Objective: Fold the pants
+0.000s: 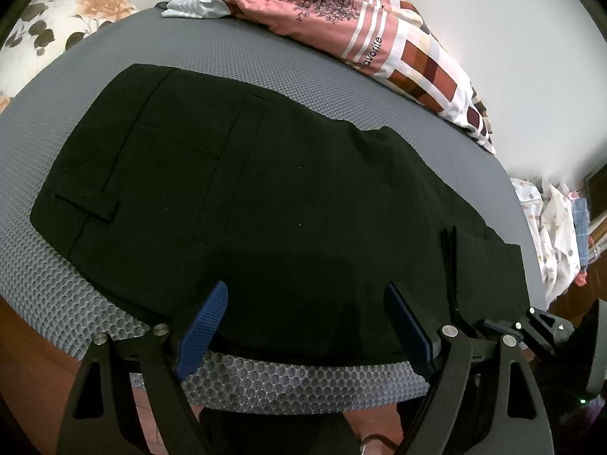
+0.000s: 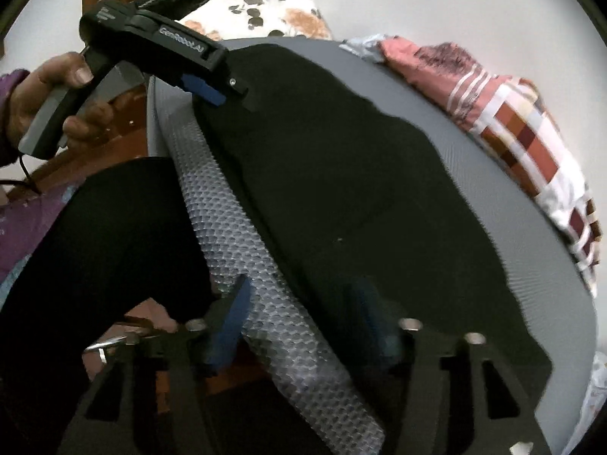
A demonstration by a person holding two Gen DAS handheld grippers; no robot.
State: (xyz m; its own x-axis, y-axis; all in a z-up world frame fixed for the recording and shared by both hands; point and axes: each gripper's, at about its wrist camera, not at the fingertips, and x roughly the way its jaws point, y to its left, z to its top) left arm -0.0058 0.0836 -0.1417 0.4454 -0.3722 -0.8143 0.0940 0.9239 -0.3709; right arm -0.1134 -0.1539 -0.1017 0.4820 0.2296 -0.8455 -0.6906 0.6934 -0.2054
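Observation:
Black pants [image 1: 265,189] lie folded and flat on a grey mesh mattress [image 1: 303,76], waistband and belt loop at the left. My left gripper [image 1: 305,322] hovers over their near edge, its blue pads wide apart and gripping nothing. In the right wrist view the same pants [image 2: 360,189] spread across the mattress [image 2: 474,121]. My right gripper [image 2: 303,318] is open, its blurred blue fingers straddling the mattress's front edge and the pants' near hem without pressing on either. A hand holds the left gripper [image 2: 212,91] at the upper left, over the pants' far end.
Pink and checked bedding [image 1: 379,49] is heaped along the mattress's back edge. A floral pillow [image 1: 57,26] lies at the far left. Loose clothes [image 1: 550,235] pile up beyond the right end. The person's dark-clad leg [image 2: 95,246] stands against the front side.

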